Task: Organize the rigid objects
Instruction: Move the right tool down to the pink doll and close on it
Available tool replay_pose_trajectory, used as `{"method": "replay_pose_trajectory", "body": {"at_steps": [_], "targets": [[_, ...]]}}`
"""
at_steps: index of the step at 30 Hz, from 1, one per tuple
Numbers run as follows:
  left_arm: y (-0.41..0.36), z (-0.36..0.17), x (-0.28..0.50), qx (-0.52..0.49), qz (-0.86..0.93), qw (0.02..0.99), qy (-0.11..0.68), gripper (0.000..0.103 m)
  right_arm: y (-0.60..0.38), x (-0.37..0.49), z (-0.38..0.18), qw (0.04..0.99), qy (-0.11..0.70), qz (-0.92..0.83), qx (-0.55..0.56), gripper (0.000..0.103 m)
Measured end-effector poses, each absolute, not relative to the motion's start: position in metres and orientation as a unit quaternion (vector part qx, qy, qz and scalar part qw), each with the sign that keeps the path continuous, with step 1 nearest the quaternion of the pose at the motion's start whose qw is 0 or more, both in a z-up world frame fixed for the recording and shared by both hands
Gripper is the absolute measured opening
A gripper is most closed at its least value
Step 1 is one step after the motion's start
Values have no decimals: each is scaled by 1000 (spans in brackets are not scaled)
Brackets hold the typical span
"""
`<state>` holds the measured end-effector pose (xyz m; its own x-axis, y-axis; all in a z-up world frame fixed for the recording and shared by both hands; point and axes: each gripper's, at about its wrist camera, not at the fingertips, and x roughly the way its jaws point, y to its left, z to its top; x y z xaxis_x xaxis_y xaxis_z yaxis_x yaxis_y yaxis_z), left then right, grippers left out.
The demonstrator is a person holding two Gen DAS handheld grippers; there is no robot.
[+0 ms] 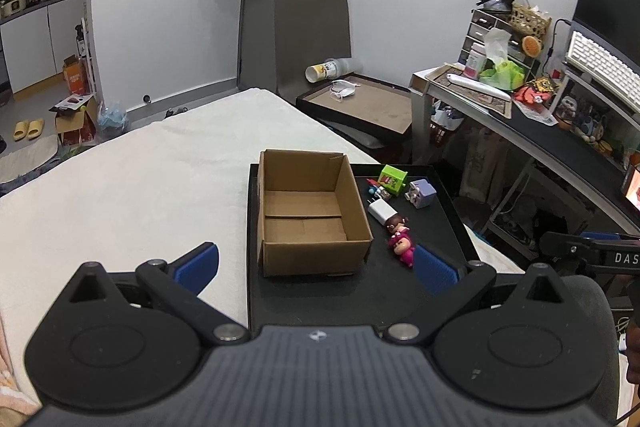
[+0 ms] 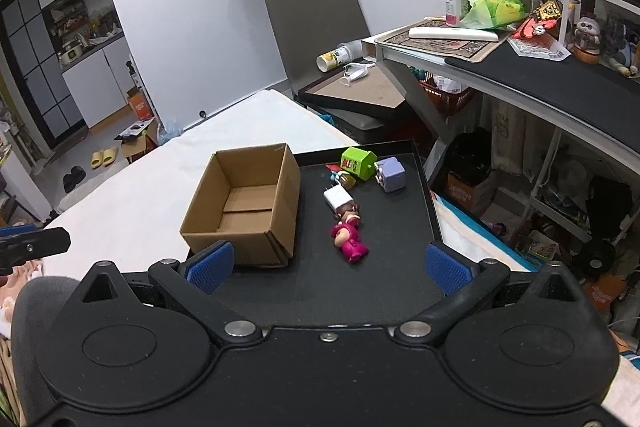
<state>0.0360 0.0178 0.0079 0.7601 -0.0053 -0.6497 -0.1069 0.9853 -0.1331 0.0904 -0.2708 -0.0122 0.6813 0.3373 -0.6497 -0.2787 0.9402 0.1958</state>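
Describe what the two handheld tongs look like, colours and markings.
Both tongs are matte black with blue, grid-textured pads on the fingertips, round disc housings and silver pivot bolts. The left tongs have a ribbed dark grey body with a small emblem. The right tongs have a smooth black body; seen from the left camera, white letters "DAS" show on the side.

Cardboard box (image 2: 244,205) — plain brown inside and out. Tray (image 2: 400,279) — matte black. Bed cover (image 1: 132,183) — off-white. Figurine (image 2: 349,239) — magenta suit, brown hair. Charger (image 2: 335,197) — white. House-shaped block (image 2: 357,163) — lime green with a red-and-white label. Cube (image 2: 390,174) — pale lilac. Left gripper (image 1: 316,267) and right gripper (image 2: 327,267) — black bodies, blue cross-hatched finger pads (image 2: 448,271).
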Motion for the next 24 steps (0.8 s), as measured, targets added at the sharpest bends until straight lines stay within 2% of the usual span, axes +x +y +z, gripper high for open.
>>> {"method": "replay_pose_trajectory", "body": {"at_steps": [24], "targets": [[49, -17, 116, -101, 54, 911, 397, 102, -269, 173, -48, 896, 409, 162, 56, 103]]}}
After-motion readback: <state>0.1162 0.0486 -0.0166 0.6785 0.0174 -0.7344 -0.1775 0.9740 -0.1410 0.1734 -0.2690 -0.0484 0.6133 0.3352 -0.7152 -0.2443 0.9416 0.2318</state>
